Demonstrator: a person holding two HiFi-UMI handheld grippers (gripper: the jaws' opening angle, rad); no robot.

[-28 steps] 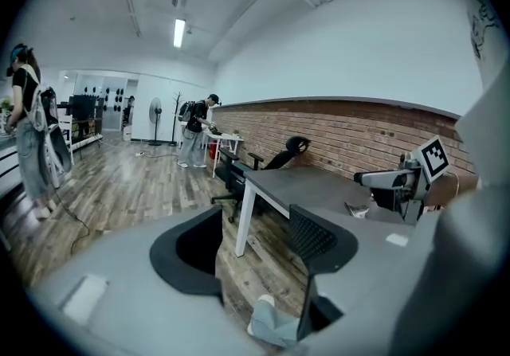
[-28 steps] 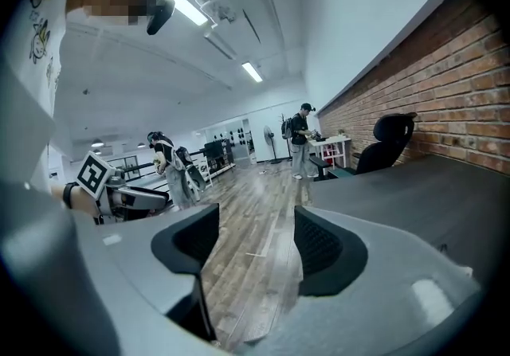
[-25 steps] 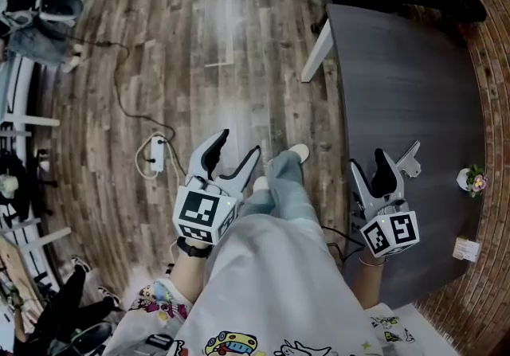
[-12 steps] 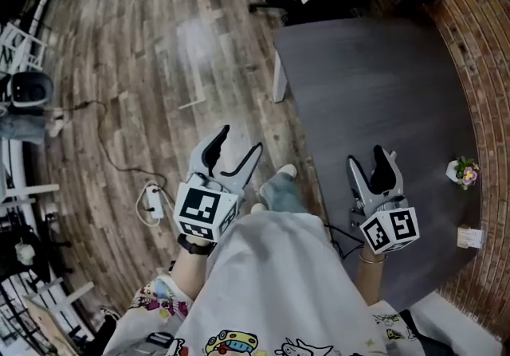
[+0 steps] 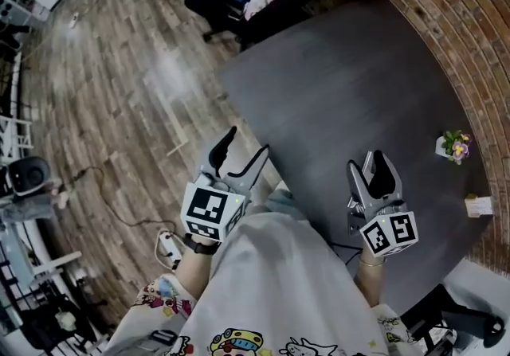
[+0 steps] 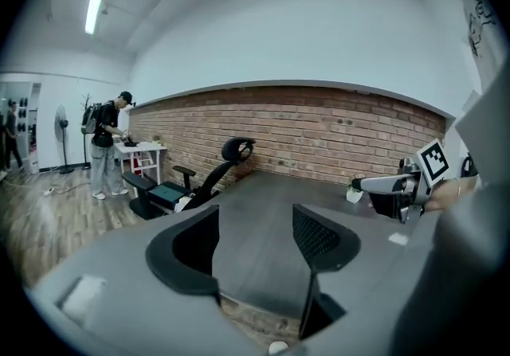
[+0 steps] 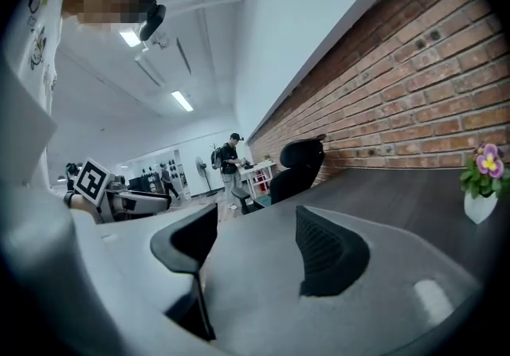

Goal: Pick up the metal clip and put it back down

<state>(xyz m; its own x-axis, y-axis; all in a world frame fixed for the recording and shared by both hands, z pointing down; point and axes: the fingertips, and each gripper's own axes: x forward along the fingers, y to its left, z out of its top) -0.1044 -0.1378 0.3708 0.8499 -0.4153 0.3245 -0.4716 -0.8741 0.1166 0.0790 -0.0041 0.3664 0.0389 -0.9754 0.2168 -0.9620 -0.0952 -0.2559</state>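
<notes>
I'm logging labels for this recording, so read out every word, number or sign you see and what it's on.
Nothing reads clearly.
On the small card at the table edge: too small to read.
On the shirt print: cartoon drawings, no legible words.
Cubes on left tool and right tool: square code patterns, no letters.
</notes>
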